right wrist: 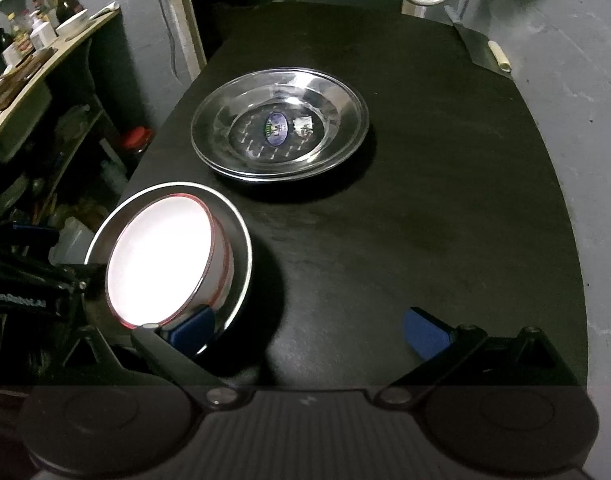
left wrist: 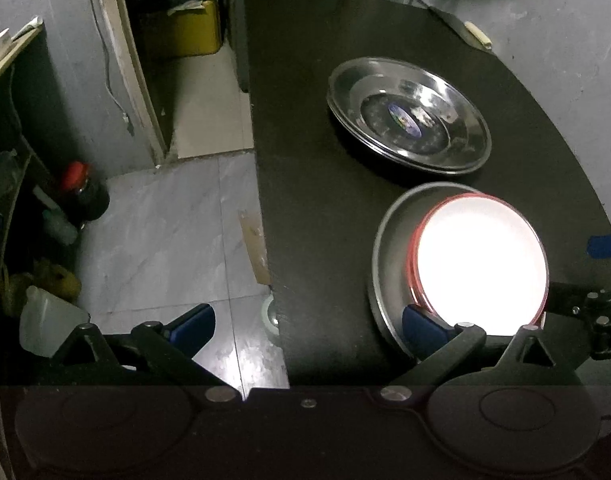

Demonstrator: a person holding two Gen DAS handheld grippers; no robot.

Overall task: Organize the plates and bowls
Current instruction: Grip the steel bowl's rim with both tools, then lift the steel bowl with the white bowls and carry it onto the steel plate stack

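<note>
Resting spot: a white bowl (left wrist: 481,264) with a red rim sits inside a steel plate (left wrist: 389,240) on the black table (left wrist: 305,200), just ahead of both grippers.
Left gripper (left wrist: 309,326): spread wide and holding nothing; its right blue pad (left wrist: 423,322) lies at the bowl's near rim, its left pad (left wrist: 193,322) hangs off the table edge over the tiled floor (left wrist: 165,220).
Right gripper (right wrist: 309,330): also wide apart and empty; its left pad (right wrist: 193,330) is at the near rim of the bowl (right wrist: 161,260) and plate (right wrist: 241,240), whether touching I cannot tell; its right pad (right wrist: 425,332) is over bare table (right wrist: 425,220).
Steel stack (right wrist: 279,124): shallow steel plates nested together, a sticker in the top one, farther ahead, apart from the bowl.
Far corner: a cleaver (right wrist: 483,54) lies ahead to the right.
</note>
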